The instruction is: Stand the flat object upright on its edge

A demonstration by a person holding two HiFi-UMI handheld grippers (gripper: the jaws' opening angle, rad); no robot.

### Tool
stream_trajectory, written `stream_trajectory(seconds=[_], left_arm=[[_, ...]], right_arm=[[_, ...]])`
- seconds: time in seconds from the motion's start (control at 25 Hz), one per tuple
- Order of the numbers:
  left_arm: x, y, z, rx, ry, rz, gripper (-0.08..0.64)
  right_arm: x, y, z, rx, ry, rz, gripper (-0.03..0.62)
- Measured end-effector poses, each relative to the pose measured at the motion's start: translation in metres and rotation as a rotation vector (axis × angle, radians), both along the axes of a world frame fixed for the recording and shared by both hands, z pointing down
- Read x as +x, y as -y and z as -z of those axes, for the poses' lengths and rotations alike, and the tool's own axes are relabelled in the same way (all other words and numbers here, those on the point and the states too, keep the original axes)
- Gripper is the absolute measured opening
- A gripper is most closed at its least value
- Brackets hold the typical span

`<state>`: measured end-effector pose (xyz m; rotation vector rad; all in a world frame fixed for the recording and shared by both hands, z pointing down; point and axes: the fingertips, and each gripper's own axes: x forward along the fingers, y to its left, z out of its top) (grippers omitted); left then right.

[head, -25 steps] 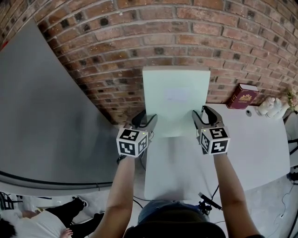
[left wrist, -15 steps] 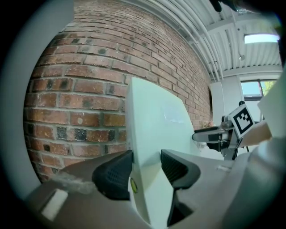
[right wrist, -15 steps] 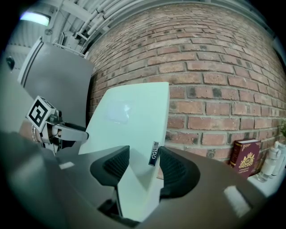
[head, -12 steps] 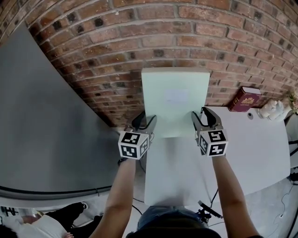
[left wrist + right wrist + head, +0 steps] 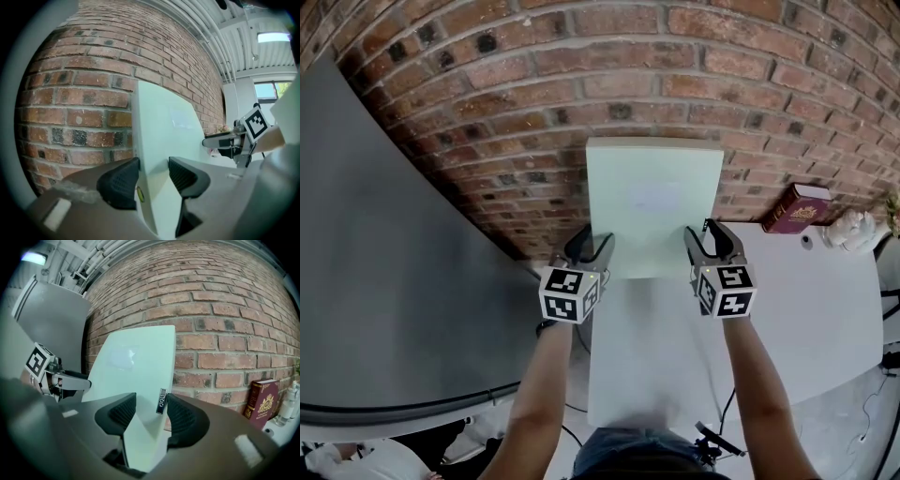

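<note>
Board (image 5: 652,202) upright on table (image 5: 825,300) — left hand-held gripper (image 5: 592,242), right hand-held gripper (image 5: 705,234) clamp its side edges.

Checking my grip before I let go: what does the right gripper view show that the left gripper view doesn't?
Right gripper view only: a red book beside the brick wall, and the left claw at the far edge of the pale green panel. Left gripper view only: a window, ceiling pipes, and the right claw across the panel. Both: the panel upright, clamped between that view's own jaws, with the brick wall behind.
</note>
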<state>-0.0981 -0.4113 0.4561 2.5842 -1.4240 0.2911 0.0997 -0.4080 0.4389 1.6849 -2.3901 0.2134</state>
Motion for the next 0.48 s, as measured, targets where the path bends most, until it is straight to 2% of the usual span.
stream_trajectory(seconds=[0.48], left_arm=[[0.002, 0.023, -0.025, -0.024, 0.024, 0.014, 0.209]], right_arm=[[0.002, 0.024, -0.022, -0.040, 0.017, -0.019, 0.196]])
